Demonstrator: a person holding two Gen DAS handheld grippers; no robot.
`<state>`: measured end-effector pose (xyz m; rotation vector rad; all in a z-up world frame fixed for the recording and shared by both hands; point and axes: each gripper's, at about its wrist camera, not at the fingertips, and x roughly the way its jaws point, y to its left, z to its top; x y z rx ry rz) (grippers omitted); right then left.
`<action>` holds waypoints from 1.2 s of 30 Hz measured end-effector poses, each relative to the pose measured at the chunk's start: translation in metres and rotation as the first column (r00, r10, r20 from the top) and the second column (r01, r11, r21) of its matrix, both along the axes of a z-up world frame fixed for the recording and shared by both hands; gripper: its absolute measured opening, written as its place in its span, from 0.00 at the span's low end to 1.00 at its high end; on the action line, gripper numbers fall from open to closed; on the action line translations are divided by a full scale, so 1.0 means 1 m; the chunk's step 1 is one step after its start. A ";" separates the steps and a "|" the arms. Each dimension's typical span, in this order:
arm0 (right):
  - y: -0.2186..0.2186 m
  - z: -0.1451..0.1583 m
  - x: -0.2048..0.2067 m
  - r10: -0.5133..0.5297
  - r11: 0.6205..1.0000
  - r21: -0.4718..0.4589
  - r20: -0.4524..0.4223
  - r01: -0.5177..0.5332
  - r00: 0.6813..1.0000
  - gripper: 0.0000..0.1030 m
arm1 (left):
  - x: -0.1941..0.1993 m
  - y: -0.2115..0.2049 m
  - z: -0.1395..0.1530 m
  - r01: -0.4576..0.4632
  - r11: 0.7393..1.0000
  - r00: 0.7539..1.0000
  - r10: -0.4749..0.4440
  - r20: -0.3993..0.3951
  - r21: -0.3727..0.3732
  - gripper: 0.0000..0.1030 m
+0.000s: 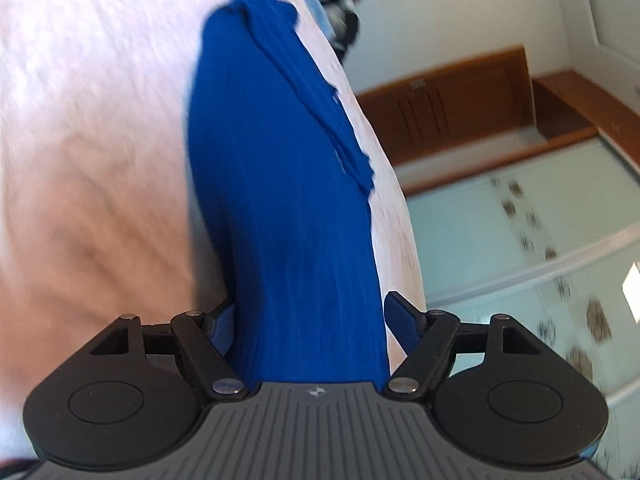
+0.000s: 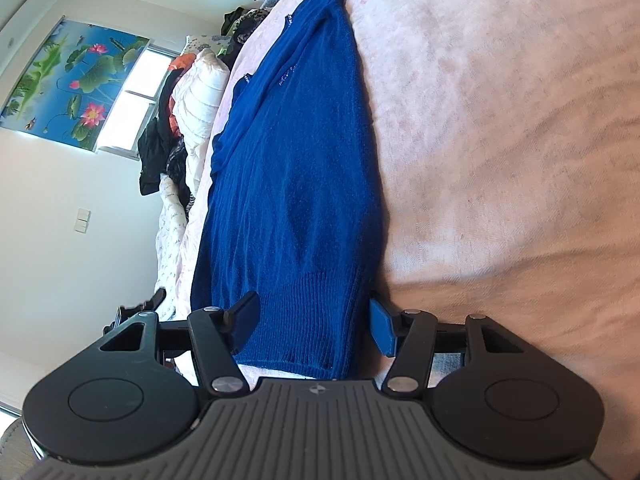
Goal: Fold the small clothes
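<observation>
Blue knit sweater (image 2: 296,184) stretched long across pink bedspread (image 2: 500,140), ribbed hem nearest right gripper (image 2: 314,322). Fingers (image 2: 382,328) there spread wide to either side of the hem, not pinching it. Left gripper (image 1: 312,326) likewise with fingers (image 1: 402,320) wide, blue fabric running between them. Heap of clothes (image 2: 180,120) along far edge of bed, lotus painting (image 2: 68,80) on wall.

Pale pink bed (image 2: 500,120) fills most of both views. White walls (image 2: 60,220), daylit window (image 2: 132,100) with lotus-print blind (image 2: 68,84), light switch (image 2: 83,220). White quilt (image 2: 200,92) and dark clothes pile (image 2: 160,136) along the bed's far edge. Brown wooden door (image 1: 448,108), frosted glass wardrobe panels (image 1: 500,232) with floral pattern
</observation>
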<state>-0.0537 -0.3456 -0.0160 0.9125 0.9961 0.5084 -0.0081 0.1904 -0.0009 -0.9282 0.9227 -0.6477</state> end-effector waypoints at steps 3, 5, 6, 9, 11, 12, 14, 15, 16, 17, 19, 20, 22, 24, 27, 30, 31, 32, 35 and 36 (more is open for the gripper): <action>0.000 0.000 0.000 0.004 1.000 -0.002 0.001 -0.004 1.000 0.61 | -0.015 0.006 -0.001 0.039 0.999 0.999 -0.038 0.017 -0.019 0.73; 0.000 0.001 -0.001 0.005 1.000 -0.001 0.002 -0.005 1.000 0.61 | -0.021 0.012 -0.004 0.027 0.999 1.000 -0.027 0.008 -0.028 0.73; 0.000 0.001 -0.001 0.006 1.000 -0.001 0.003 -0.006 1.000 0.61 | -0.023 0.015 -0.007 0.008 1.000 1.000 -0.008 -0.007 -0.021 0.73; 0.000 0.002 -0.001 0.006 1.000 -0.002 0.000 -0.006 1.000 0.61 | -0.021 0.020 -0.011 -0.054 0.999 0.997 0.054 -0.055 0.004 0.74; 0.001 0.007 -0.001 -0.001 1.000 -0.031 -0.006 0.001 1.000 0.61 | -0.021 0.020 -0.010 -0.062 0.998 0.996 0.062 -0.057 0.000 0.74; 0.003 0.015 -0.002 -0.011 0.998 -0.069 0.014 0.011 1.000 0.58 | -0.021 0.019 -0.009 -0.059 0.998 0.997 0.059 -0.057 0.003 0.74; 0.016 0.041 -0.006 0.026 0.990 -0.138 0.111 -0.010 0.993 0.59 | -0.023 0.020 -0.007 -0.056 0.998 0.997 0.057 -0.054 0.008 0.74; 0.027 0.055 -0.007 0.071 0.989 -0.137 0.162 -0.049 0.984 0.59 | -0.023 0.020 -0.007 -0.061 0.998 0.996 0.062 -0.059 0.011 0.74; 0.041 0.067 -0.007 0.125 0.988 -0.116 0.203 -0.103 0.971 0.59 | -0.024 0.022 -0.007 -0.072 0.997 0.995 0.073 -0.066 0.012 0.74; 0.059 0.077 -0.005 0.187 0.981 -0.090 0.234 -0.170 0.954 0.59 | -0.025 0.024 -0.007 -0.090 0.996 0.993 0.091 -0.072 0.007 0.74; 0.109 0.089 0.000 0.347 0.938 -0.101 0.268 -0.332 0.899 0.59 | -0.029 0.028 -0.007 -0.127 0.992 0.989 0.126 -0.079 -0.008 0.74; 0.136 0.092 0.002 0.423 0.906 -0.158 0.280 -0.393 0.862 0.58 | -0.032 0.033 -0.008 -0.145 0.989 0.986 0.143 -0.085 -0.015 0.74; 0.198 0.094 0.001 0.580 0.801 -0.384 0.306 -0.459 0.755 0.53 | -0.037 0.037 -0.007 -0.165 0.986 0.982 0.163 -0.093 -0.015 0.74; 0.249 0.093 -0.008 0.702 0.678 -0.582 0.331 -0.450 0.630 0.46 | -0.042 0.044 -0.007 -0.181 0.983 0.979 0.179 -0.096 -0.014 0.74; 0.305 0.082 -0.020 0.836 0.515 -0.731 0.315 -0.446 0.449 0.41 | -0.047 0.050 -0.007 -0.196 0.980 0.977 0.193 -0.094 -0.021 0.74; 0.338 0.063 -0.019 0.889 0.413 -0.791 0.241 -0.452 0.389 0.40 | -0.051 0.054 -0.008 -0.203 0.979 0.976 0.199 -0.091 -0.034 0.74; 0.345 0.057 -0.020 0.901 0.383 -0.809 0.219 -0.446 0.376 0.40 | -0.052 0.054 -0.008 -0.203 0.979 0.976 0.199 -0.089 -0.037 0.74; 0.351 0.052 -0.022 0.910 0.358 -0.832 0.209 -0.424 0.359 0.39 | -0.053 0.055 -0.009 -0.202 0.979 0.976 0.198 -0.087 -0.040 0.74; 0.354 0.049 -0.021 0.888 0.386 -0.845 0.232 -0.370 0.397 0.21 | -0.056 0.056 -0.009 -0.201 0.978 0.977 0.197 -0.083 -0.047 0.74; 0.350 0.050 -0.015 0.873 0.414 -0.827 0.242 -0.380 0.424 0.14 | -0.057 0.056 -0.010 -0.202 0.978 0.977 0.197 -0.084 -0.054 0.74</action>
